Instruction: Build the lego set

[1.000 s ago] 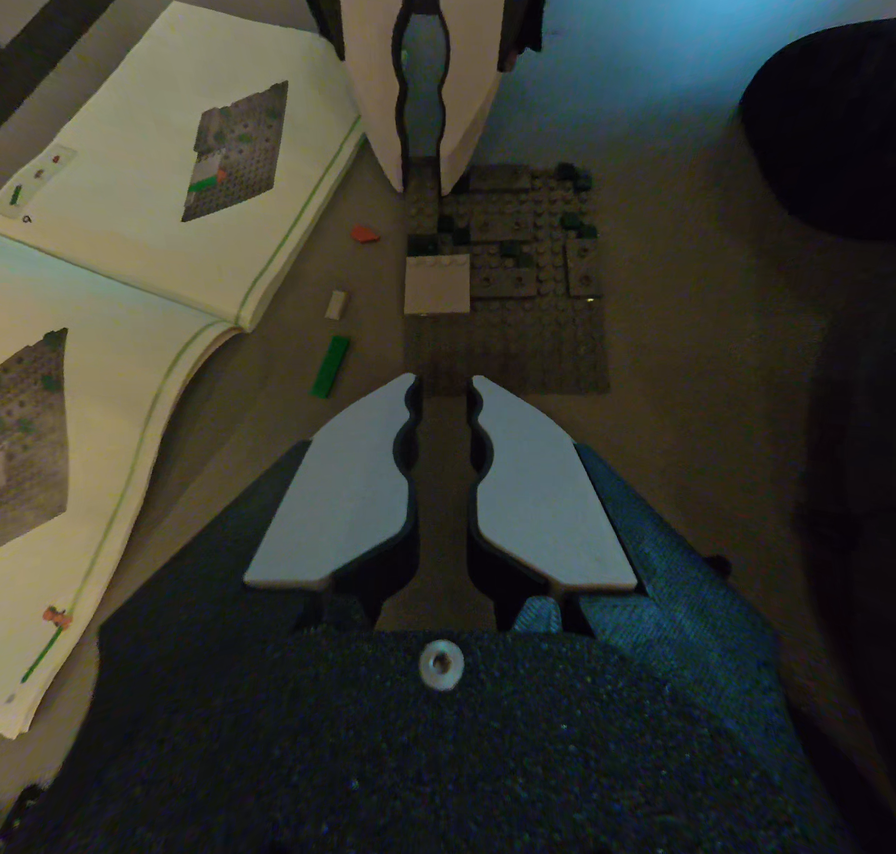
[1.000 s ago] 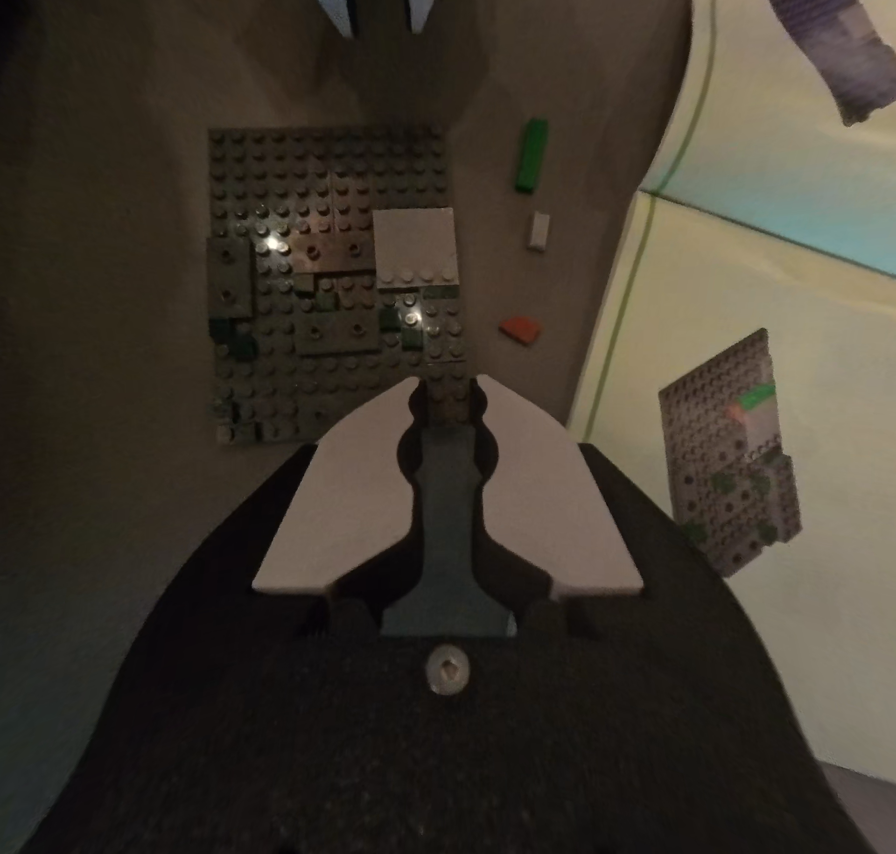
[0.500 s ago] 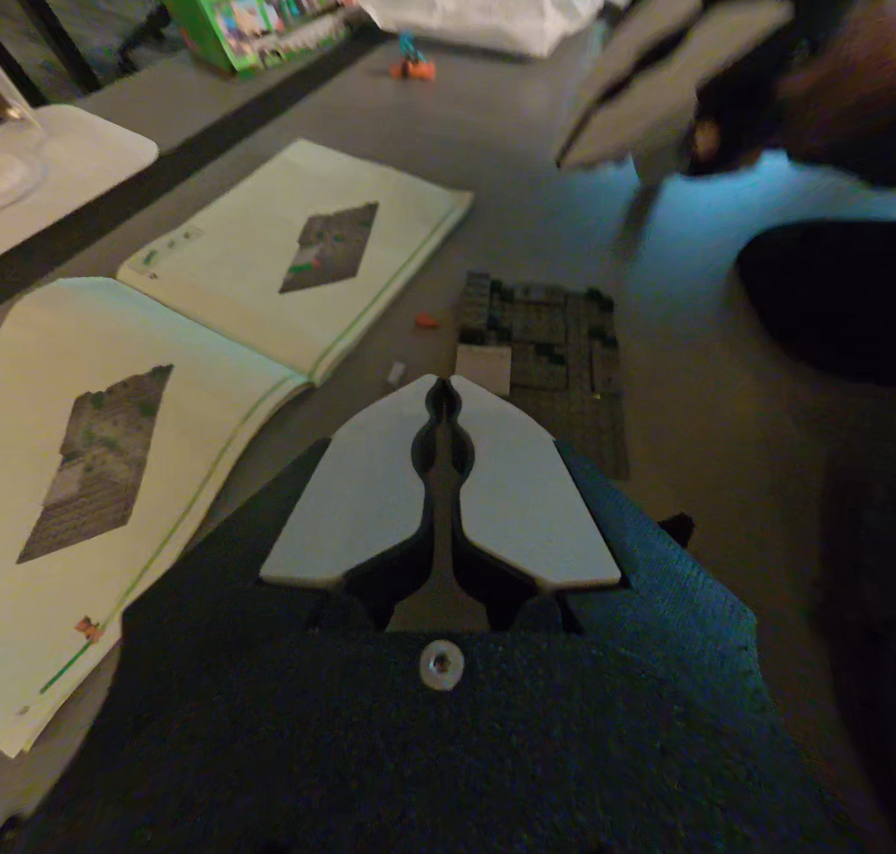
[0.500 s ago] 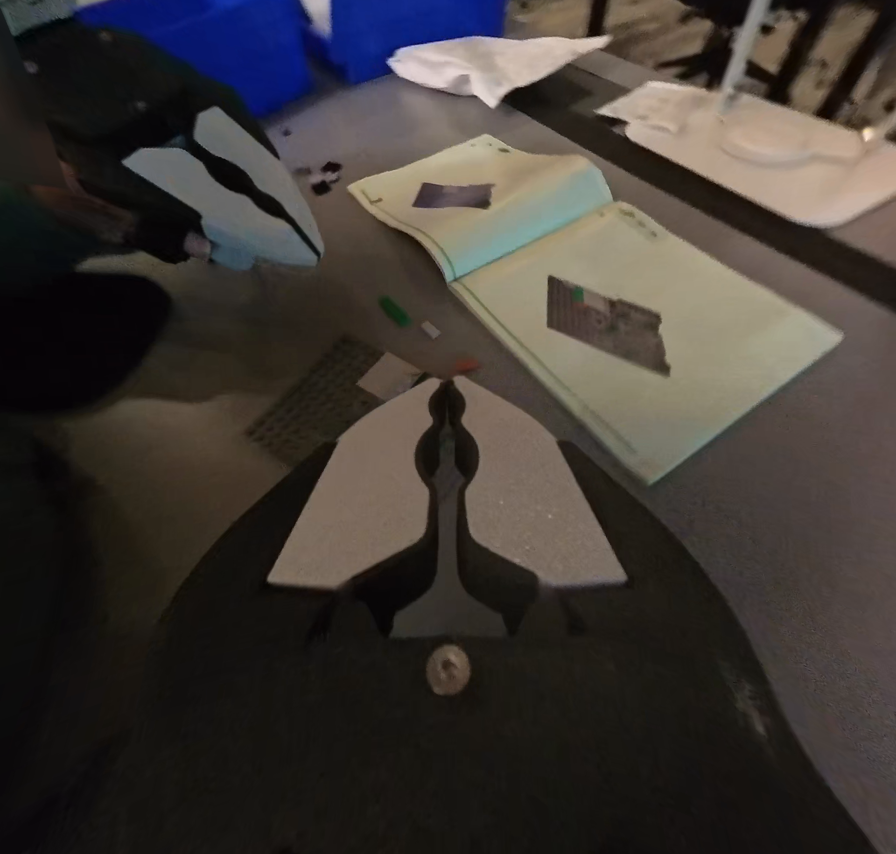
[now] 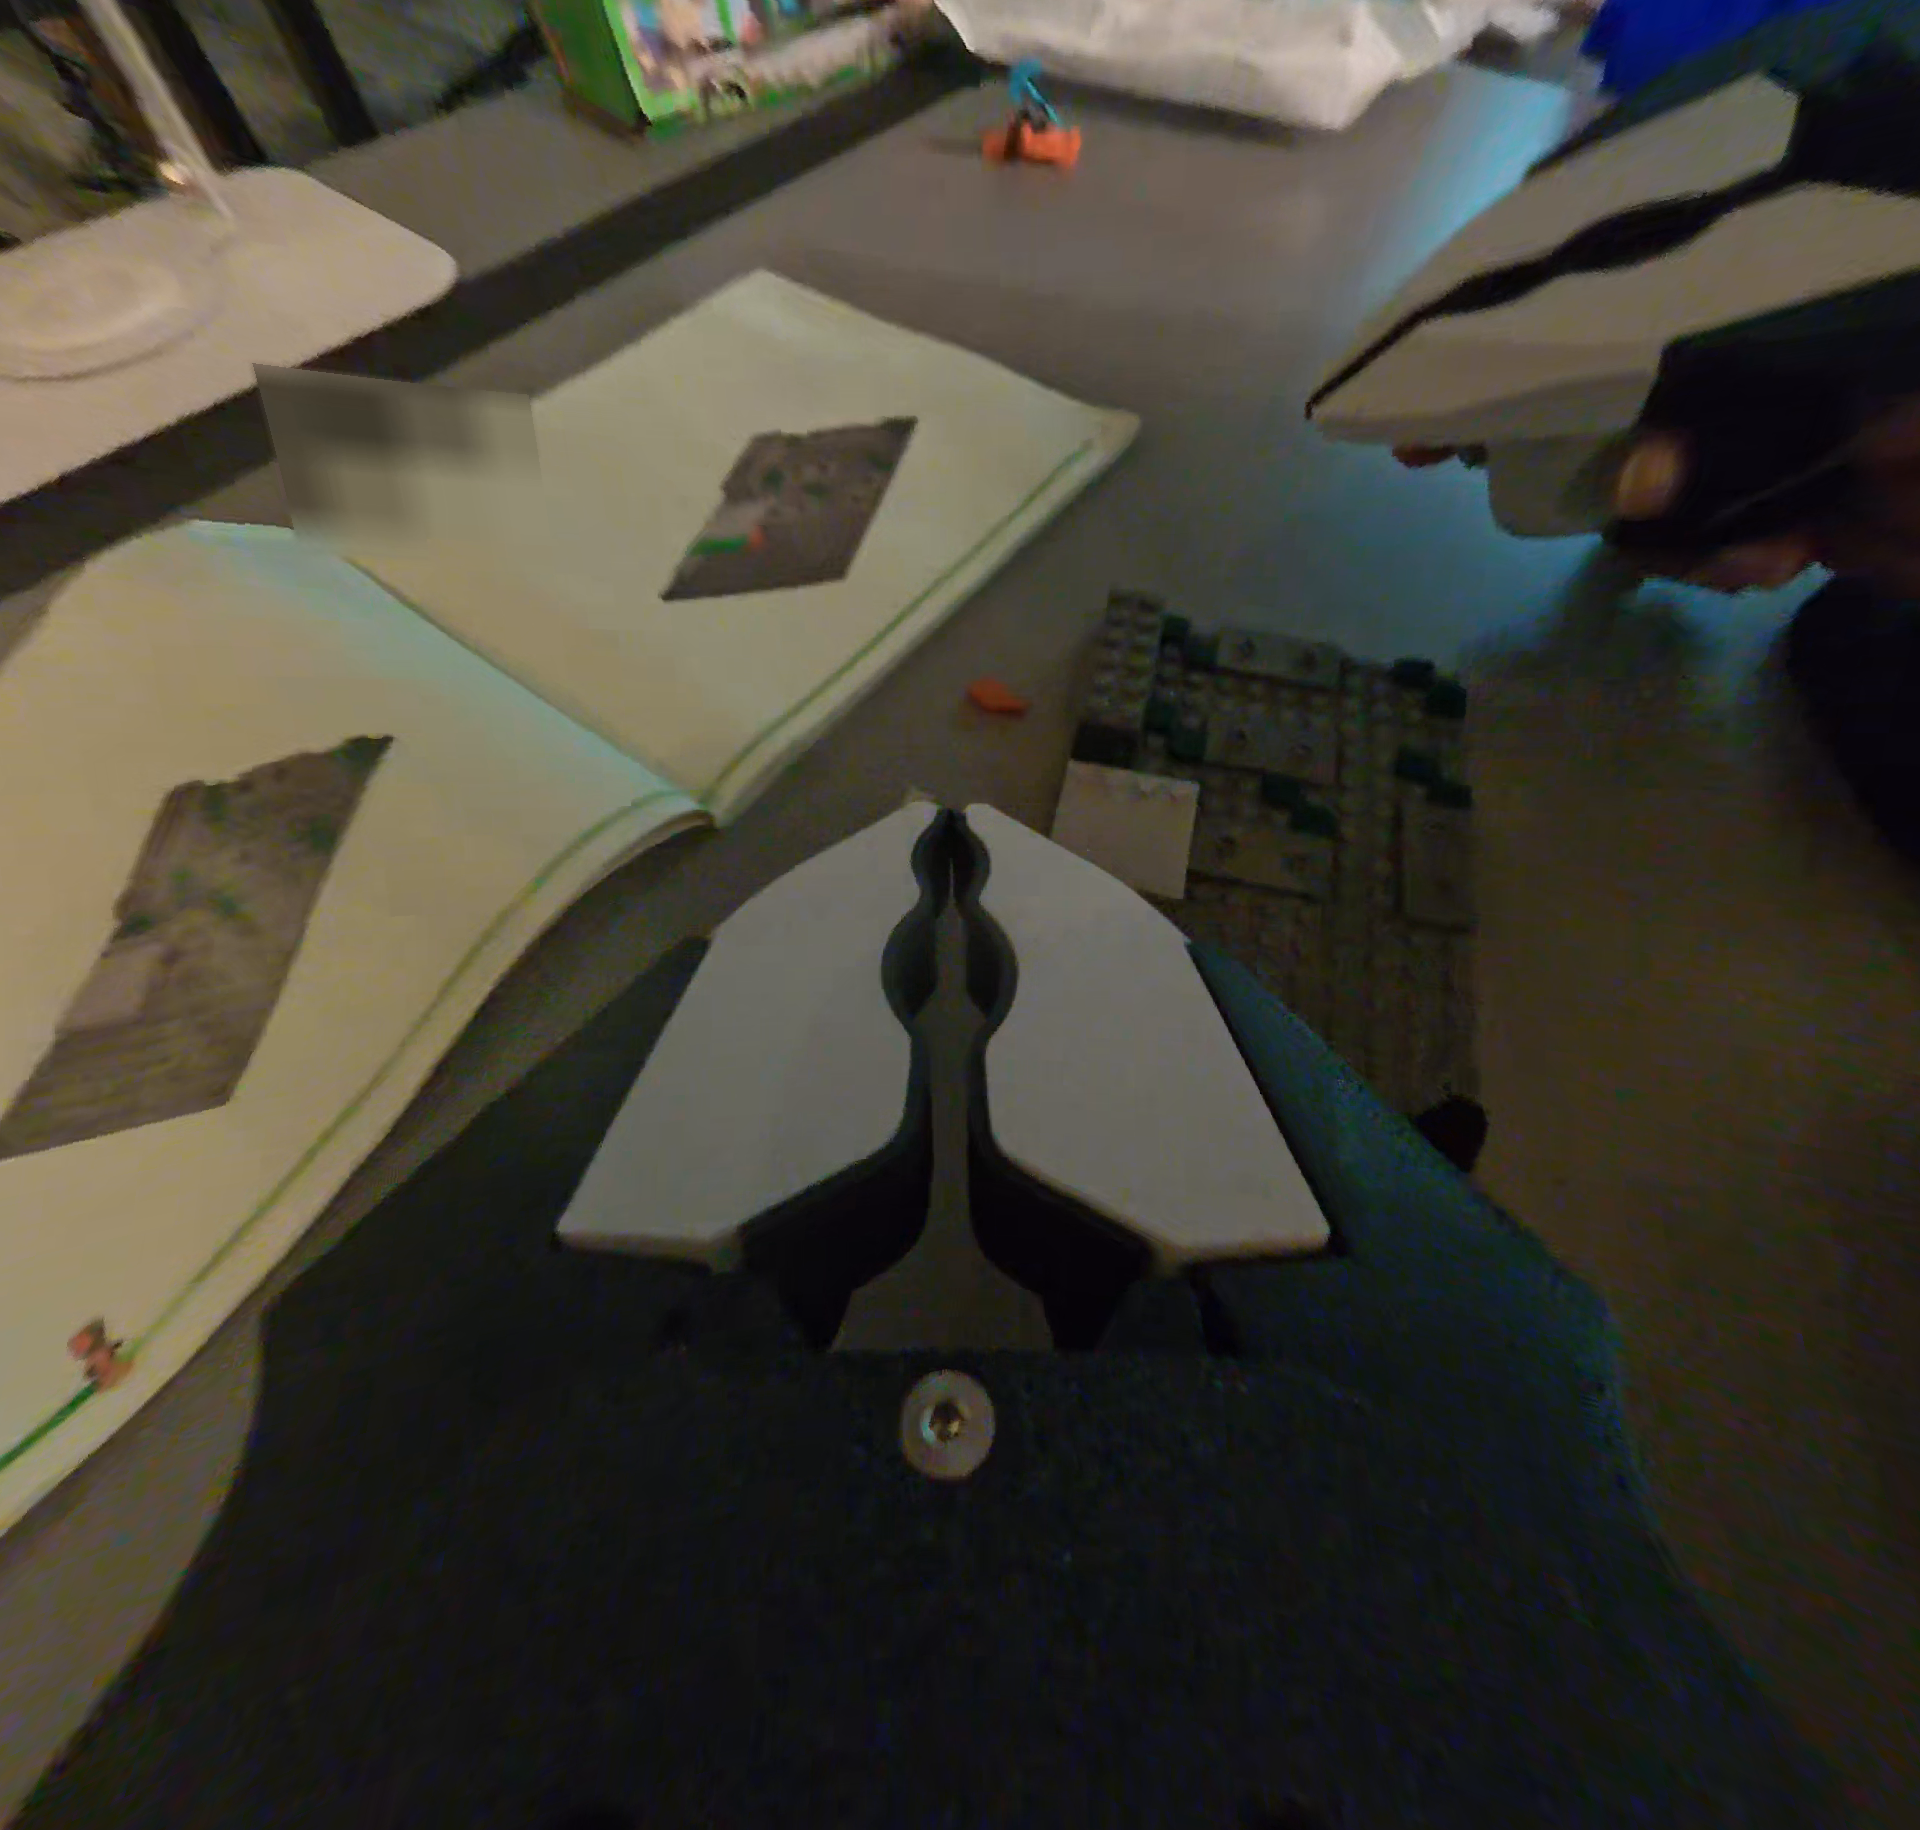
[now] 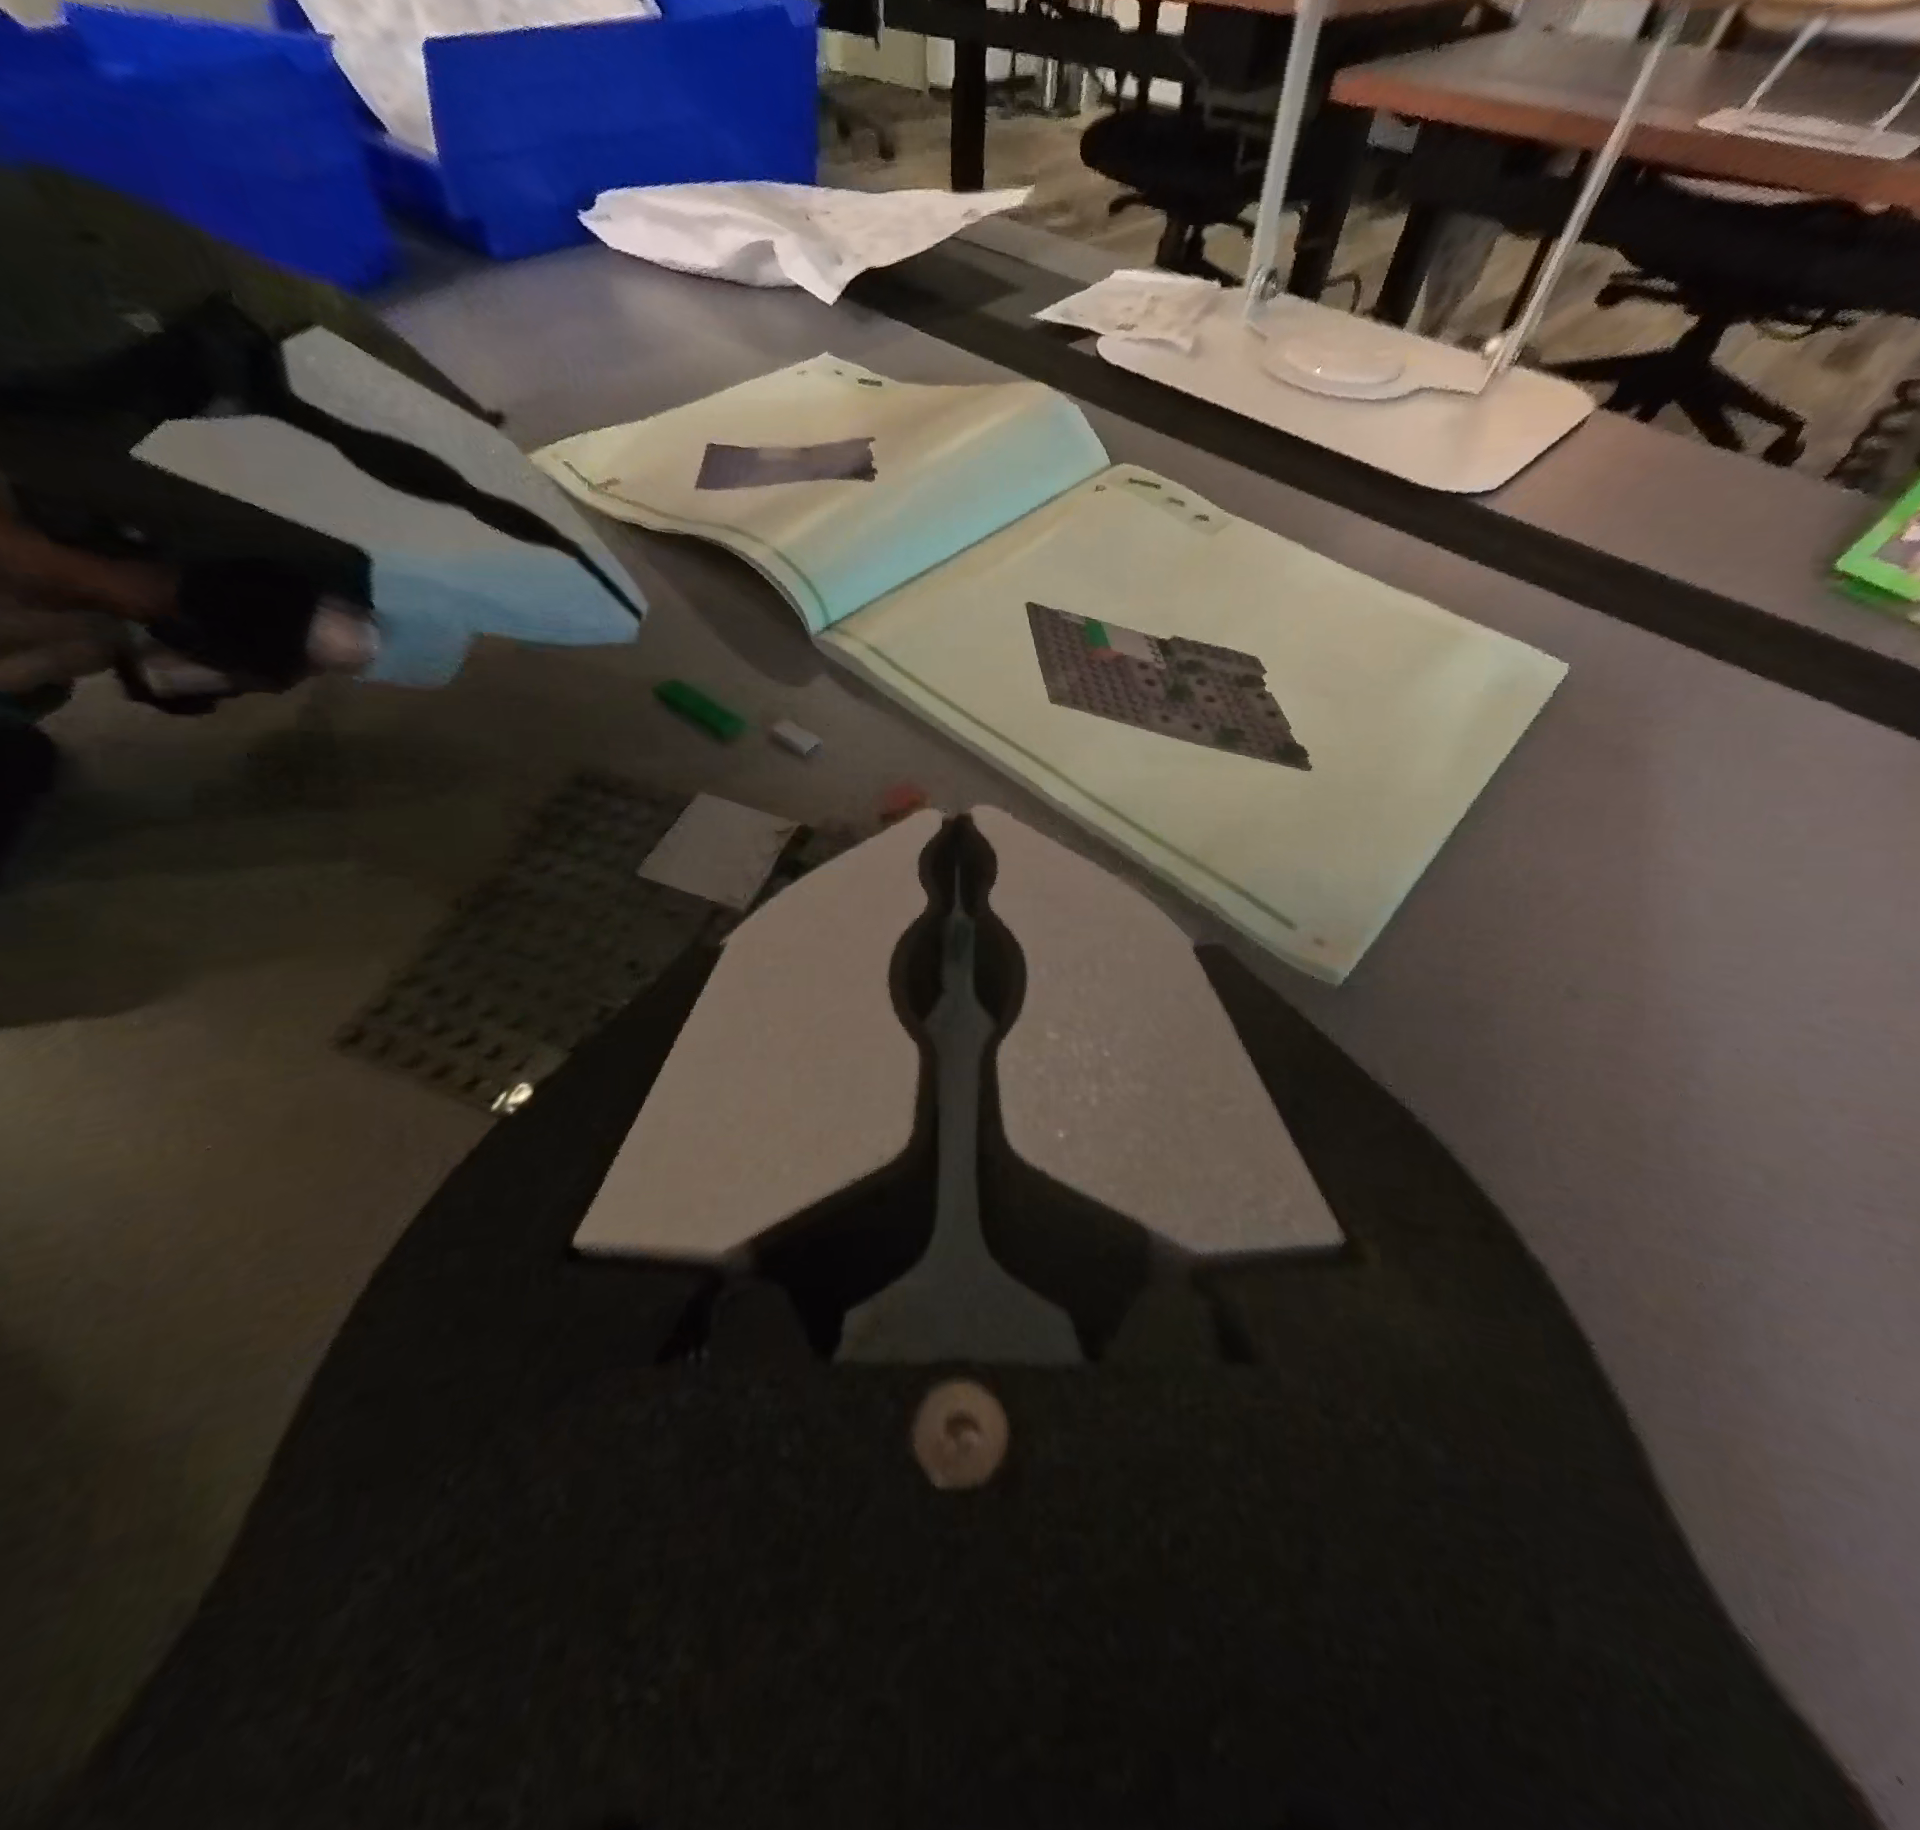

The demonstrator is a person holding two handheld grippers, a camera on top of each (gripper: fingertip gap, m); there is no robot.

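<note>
The grey baseplate [image 5: 1340, 814] lies on the table beyond both empty, closed grippers [image 5: 948, 816] [image 6: 961, 822], which have been raised and shut since earlier.

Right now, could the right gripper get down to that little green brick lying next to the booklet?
Probably yes. The green brick lies alone on bare table, nothing over it; the right gripper is shut and empty, though raised, so it must open and descend.

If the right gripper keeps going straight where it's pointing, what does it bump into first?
Most likely the open instruction booklet. The right gripper has its jaws shut and empty, and they point just past the small red piece toward the booklet's near edge. Depth is hard to judge, so it might reach the table first.
</note>
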